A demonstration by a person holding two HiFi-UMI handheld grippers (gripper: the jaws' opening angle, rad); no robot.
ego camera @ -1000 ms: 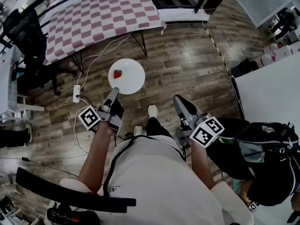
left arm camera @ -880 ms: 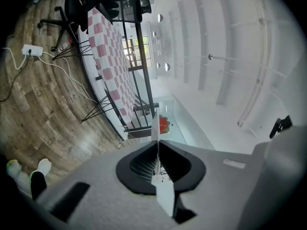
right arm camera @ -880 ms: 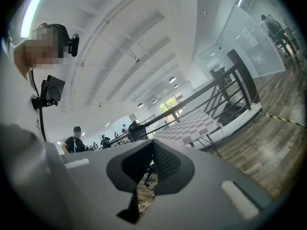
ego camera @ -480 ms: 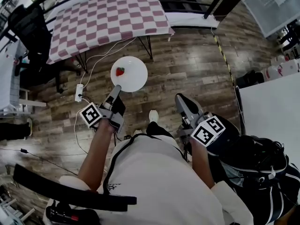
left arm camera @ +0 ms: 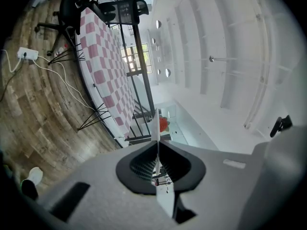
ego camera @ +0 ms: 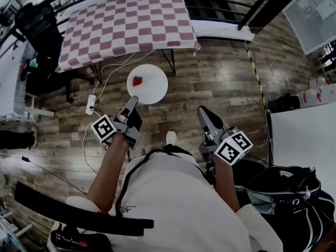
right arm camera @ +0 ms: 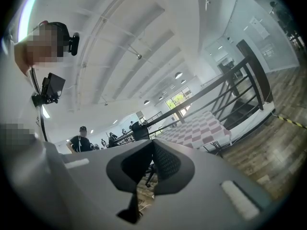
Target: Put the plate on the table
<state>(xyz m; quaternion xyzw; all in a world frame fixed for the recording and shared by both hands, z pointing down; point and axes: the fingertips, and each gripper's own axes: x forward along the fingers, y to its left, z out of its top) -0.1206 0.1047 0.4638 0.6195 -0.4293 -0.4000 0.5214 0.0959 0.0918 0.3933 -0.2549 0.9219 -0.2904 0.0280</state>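
Note:
A white plate (ego camera: 151,88) with a red strawberry (ego camera: 137,81) on it hangs over the wooden floor, a little short of the table with the pink-and-white checked cloth (ego camera: 126,25). My left gripper (ego camera: 132,102) is shut on the plate's near rim. In the left gripper view the plate (left arm camera: 157,140) shows edge-on between the jaws, with the strawberry (left arm camera: 163,124) beyond and the checked table (left arm camera: 103,61) at the left. My right gripper (ego camera: 202,112) is held over the floor to the right, shut, with nothing in it. In the right gripper view its tips (right arm camera: 153,141) meet.
A black office chair (ego camera: 37,25) stands left of the table. A white power strip (ego camera: 91,104) and cables lie on the floor near the table's legs. Black railings run behind the table. A white tabletop (ego camera: 304,135) and a dark backpack (ego camera: 283,193) are at the right.
The person has stepped toward the checked table, which now sits lower and nearer in the head view. The left gripper has carried the plate along with it. The right gripper keeps its place.

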